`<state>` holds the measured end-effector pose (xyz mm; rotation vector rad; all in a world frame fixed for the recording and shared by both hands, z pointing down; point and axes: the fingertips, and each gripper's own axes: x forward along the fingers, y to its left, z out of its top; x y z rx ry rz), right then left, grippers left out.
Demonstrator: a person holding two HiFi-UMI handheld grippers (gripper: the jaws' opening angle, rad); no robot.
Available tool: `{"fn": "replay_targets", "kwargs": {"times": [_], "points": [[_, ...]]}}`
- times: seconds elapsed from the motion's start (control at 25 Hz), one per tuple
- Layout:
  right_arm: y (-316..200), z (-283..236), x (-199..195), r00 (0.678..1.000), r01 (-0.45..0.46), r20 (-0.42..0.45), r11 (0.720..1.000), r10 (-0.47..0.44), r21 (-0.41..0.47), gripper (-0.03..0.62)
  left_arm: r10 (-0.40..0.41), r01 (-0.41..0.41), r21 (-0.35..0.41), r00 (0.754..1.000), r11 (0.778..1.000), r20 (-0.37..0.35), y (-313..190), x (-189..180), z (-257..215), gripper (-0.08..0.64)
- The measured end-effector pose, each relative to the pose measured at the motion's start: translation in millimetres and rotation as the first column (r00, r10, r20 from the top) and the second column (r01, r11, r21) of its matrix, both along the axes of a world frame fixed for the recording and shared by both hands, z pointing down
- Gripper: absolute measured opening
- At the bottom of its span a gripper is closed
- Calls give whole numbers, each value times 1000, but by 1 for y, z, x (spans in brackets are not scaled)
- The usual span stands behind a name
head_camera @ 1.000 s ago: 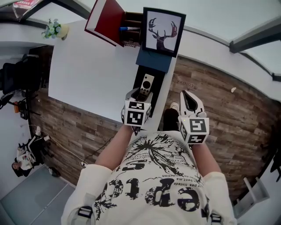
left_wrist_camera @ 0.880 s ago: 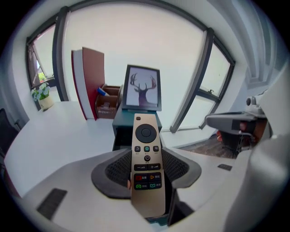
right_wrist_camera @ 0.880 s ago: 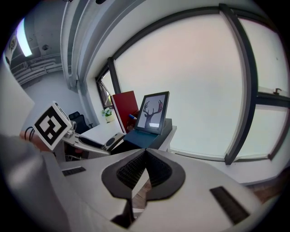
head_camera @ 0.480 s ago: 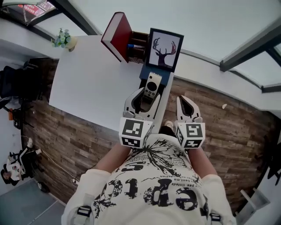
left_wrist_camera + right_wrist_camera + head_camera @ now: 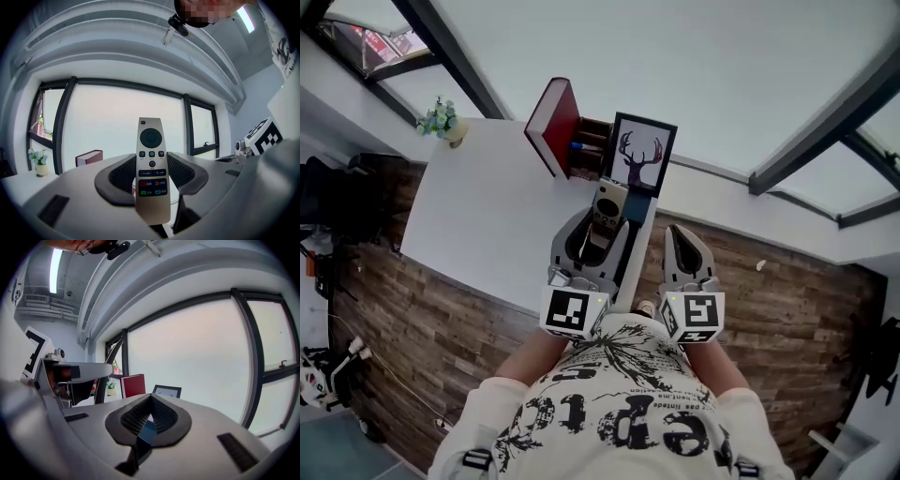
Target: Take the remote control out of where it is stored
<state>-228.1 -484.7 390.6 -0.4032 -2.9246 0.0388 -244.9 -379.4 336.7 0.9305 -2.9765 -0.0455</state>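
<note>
My left gripper (image 5: pixel 151 158) is clamped on the slim gold remote control (image 5: pixel 605 214), its jaws pressing the two long edges, with the button face up and the top end pointing far. The remote hangs over the right end of the white bench (image 5: pixel 487 216), on the near side of the framed deer picture (image 5: pixel 637 155) and the red book (image 5: pixel 555 122). My right gripper (image 5: pixel 677 234), just right of it, is closed on nothing.
</note>
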Motion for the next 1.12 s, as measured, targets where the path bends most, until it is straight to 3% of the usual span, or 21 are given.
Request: {"fn": "replay_targets", "kwargs": {"times": [0.24,1.12], "points": [[-1,-10,0,1000,3,24,1000,-3,0,2,-16,17,-14,999,1000,30,3,-3,-6,218],[1,-4,2,1000,5,5,1000,-5,-4,2,-10,10,-4,1000,1000,-17,-4,-1,7,218]]}}
